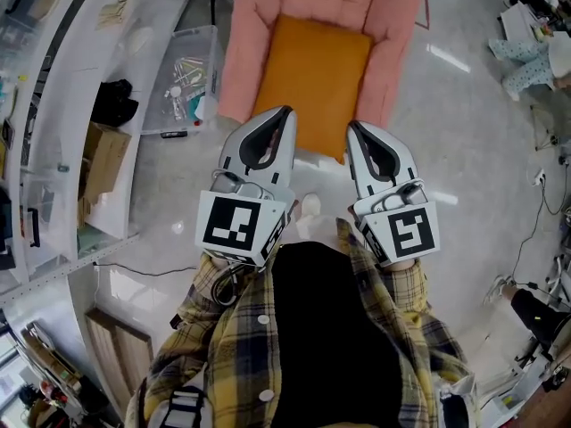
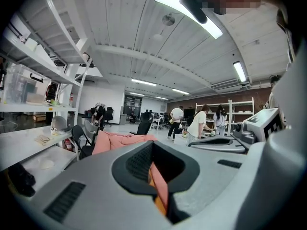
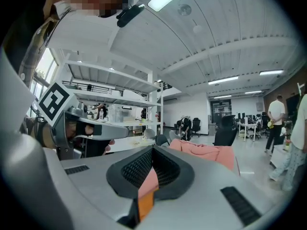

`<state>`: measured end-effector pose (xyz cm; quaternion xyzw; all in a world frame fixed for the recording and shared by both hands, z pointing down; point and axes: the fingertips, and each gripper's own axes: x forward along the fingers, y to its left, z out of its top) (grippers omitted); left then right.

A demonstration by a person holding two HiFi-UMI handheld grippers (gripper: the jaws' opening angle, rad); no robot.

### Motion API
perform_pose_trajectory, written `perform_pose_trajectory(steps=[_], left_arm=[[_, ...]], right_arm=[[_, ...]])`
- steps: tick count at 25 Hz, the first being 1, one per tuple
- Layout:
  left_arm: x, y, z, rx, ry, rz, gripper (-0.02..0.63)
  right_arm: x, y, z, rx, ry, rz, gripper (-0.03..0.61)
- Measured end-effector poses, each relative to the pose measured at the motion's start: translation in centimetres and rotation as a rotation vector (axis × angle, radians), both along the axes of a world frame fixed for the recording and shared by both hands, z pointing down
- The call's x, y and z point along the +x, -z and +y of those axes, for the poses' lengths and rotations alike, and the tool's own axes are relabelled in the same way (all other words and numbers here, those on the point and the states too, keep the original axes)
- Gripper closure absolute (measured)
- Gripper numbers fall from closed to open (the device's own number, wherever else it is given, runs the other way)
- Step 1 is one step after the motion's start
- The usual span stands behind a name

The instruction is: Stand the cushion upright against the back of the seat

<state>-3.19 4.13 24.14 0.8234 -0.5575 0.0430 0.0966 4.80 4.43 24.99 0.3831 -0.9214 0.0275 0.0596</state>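
Cushion (image 1: 312, 69) lies flat, near corners at clenched left claw (image 1: 283, 114) and right claw (image 1: 356, 128).

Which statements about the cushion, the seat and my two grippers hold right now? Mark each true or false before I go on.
1. The orange cushion lies flat on the seat. True.
2. The seat is blue. False: it is pink.
3. In the head view, the left gripper and the right gripper both point at the cushion's near edge, one toward each corner. True.
4. A clear plastic bin stands on the floor to the right of the seat. False: it stands to the seat's left.
5. The left gripper's jaws gape wide apart. False: they are drawn together, with only a thin slit through which pink and orange show.
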Motion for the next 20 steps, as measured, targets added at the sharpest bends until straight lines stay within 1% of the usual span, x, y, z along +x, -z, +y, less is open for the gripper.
perform_pose_trajectory(steps=[12,17,20], left_arm=[[-5.8,-0.4,-10.8,-0.008,-0.134,-0.005,0.611],[-8.3,-1.1,-13.9,-0.026,-0.172,-0.003,0.611],[-9.2,-2.2,-14.8,-0.053,-0.207,0.001,0.611]], right_arm=[[-5.6,-0.4,-9.6,-0.018,-0.160,0.006,0.563],[-7.6,-0.6,-12.7,-0.021,-0.219,0.013,0.563],[-8.3,-1.2,-13.4,-0.032,-0.265,0.024,0.563]])
